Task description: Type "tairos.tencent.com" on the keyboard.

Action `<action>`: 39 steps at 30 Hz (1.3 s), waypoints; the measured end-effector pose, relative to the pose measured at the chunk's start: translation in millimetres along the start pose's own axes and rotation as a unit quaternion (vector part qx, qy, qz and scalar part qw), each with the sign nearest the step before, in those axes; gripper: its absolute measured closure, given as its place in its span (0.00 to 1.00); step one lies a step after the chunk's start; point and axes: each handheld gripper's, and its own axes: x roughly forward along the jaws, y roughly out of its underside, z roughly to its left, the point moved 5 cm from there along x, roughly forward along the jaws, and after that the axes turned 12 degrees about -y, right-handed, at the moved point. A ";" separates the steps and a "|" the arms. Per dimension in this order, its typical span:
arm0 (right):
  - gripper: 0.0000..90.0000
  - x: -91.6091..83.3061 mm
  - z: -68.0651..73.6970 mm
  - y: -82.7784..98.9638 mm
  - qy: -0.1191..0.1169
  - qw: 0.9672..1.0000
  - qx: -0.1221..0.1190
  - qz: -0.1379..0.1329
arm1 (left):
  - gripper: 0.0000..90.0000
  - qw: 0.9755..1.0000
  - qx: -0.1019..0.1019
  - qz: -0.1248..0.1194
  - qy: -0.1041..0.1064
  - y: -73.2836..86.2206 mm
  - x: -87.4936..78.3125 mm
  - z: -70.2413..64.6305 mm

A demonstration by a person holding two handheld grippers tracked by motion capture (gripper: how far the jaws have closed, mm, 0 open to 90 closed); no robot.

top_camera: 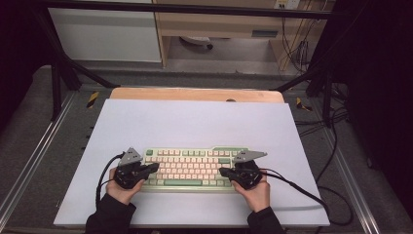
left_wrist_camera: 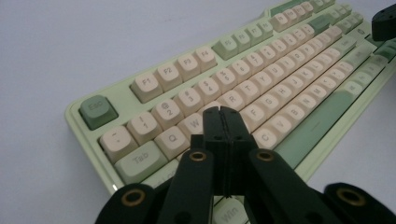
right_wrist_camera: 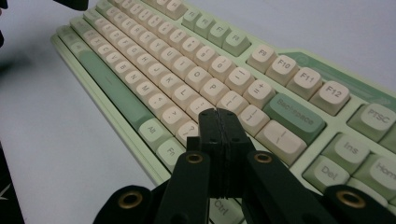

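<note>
A pale green keyboard (top_camera: 191, 168) with cream and green keys lies near the front of the white mat. My left gripper (top_camera: 155, 167) hovers over the keyboard's left end, jaws pressed together with nothing between them. In the left gripper view the shut tips of the left gripper (left_wrist_camera: 221, 112) sit above the keys (left_wrist_camera: 243, 88) near W and the home row. My right gripper (top_camera: 222, 171) is over the keyboard's right end, also shut and empty. In the right gripper view the joined tips of the right gripper (right_wrist_camera: 217, 114) hang above the keys (right_wrist_camera: 205, 88) near the punctuation, left of the Backspace key (right_wrist_camera: 294, 118).
The white mat (top_camera: 195, 124) covers a wooden tabletop (top_camera: 195, 93) and has bare room behind and beside the keyboard. Black cables (top_camera: 311, 195) trail from the grippers over the mat's right front. A metal frame and dark floor surround the table.
</note>
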 end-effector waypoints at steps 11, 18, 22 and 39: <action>1.00 -9.7 -4.7 12.0 0.003 1.000 0.006 -0.008 | 1.00 1.000 0.011 0.011 0.000 -16.5 19.9 -15.5; 1.00 -10.3 -5.0 14.2 0.001 1.000 0.011 -0.010 | 1.00 1.000 0.010 0.018 -0.003 -17.6 35.1 -20.1; 0.99 -9.0 -5.6 14.9 0.001 1.000 0.007 -0.006 | 1.00 1.000 0.019 0.022 -0.006 -14.5 38.3 -21.5; 0.99 -7.9 -5.7 16.0 -0.001 1.000 0.005 -0.003 | 1.00 0.999 0.030 0.023 -0.003 -9.1 47.5 -25.9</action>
